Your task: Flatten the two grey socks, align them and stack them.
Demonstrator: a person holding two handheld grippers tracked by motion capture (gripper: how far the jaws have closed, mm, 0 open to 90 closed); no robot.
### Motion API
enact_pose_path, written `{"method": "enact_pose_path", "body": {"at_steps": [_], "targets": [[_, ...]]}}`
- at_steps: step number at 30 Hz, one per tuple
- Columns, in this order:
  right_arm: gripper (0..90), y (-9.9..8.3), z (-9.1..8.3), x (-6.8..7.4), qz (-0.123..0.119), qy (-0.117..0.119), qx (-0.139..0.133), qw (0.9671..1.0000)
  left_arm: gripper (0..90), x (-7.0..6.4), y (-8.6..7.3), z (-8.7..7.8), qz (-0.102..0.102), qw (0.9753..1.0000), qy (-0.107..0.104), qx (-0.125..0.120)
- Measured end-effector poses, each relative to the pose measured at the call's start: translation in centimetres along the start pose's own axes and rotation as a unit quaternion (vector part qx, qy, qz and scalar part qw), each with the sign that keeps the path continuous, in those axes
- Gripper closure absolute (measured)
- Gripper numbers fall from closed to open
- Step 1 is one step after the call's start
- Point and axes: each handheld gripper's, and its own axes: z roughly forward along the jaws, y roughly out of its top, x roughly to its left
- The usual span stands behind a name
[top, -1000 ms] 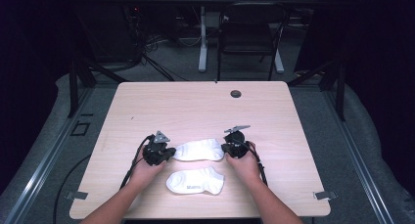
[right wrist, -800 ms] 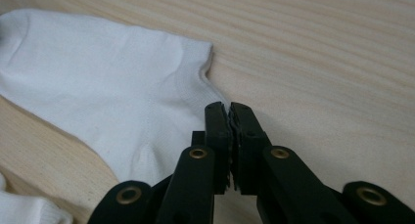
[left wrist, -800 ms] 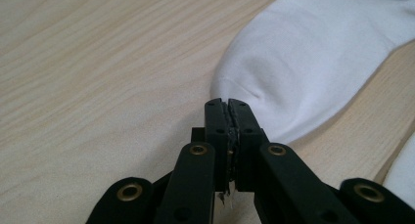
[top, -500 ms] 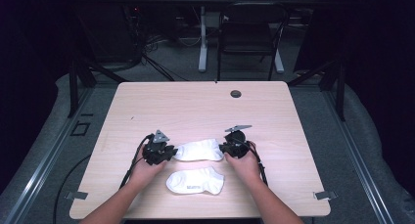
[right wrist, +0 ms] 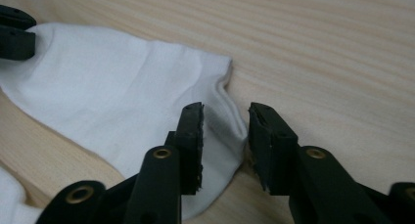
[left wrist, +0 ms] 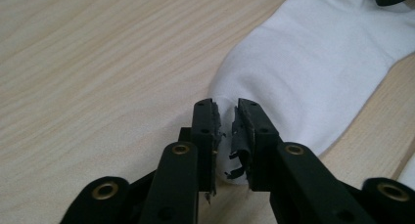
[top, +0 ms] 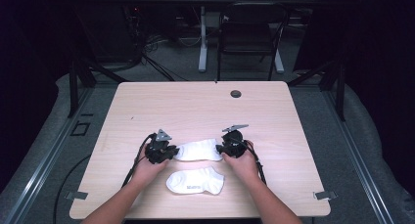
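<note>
The high view looks forward and down from above the person's side, taking in the whole worktop (top: 195,106) with the floor and a chair (top: 249,38) beyond. The left gripper view rides low on the left gripper (left wrist: 226,123), very close to the wood, looking along its jaws at one end of a white sock (left wrist: 313,72). The right gripper view sits equally near on the right gripper (right wrist: 225,131), facing the sock's opposite end. All three views share that sock, and each gripper view catches the other gripper's black tip at its upper edge.
</note>
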Motion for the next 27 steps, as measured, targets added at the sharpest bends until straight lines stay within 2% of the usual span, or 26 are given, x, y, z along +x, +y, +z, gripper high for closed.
{"method": "enact_pose_path", "body": {"at_steps": [5,6,8,13,27], "targets": [[80.8,0.0,0.0,0.2,-0.008,0.001,0.007,0.9999,86.0,-0.1,0.0,0.1,0.0,1.0,0.002,-0.002],[83.0,0.0,0.0,0.2,-0.008,0.003,0.008,0.9999,86.4,-0.1,0.0,0.0,0.0,1.0,-0.004,0.001],[85.1,0.0,-0.1,0.2,-0.009,0.008,0.009,0.9999,86.9,0.0,0.0,0.0,-0.002,1.0,-0.004,0.001],[85.7,0.0,-0.3,0.1,-0.006,0.013,0.008,0.9999,87.4,0.1,0.0,-0.2,-0.009,0.9999,-0.009,0.005],[86.1,0.1,-1.1,0.3,-0.007,0.025,-0.002,0.9997,87.6,0.2,0.1,-0.6,-0.016,0.9998,-0.013,-0.005]]}}
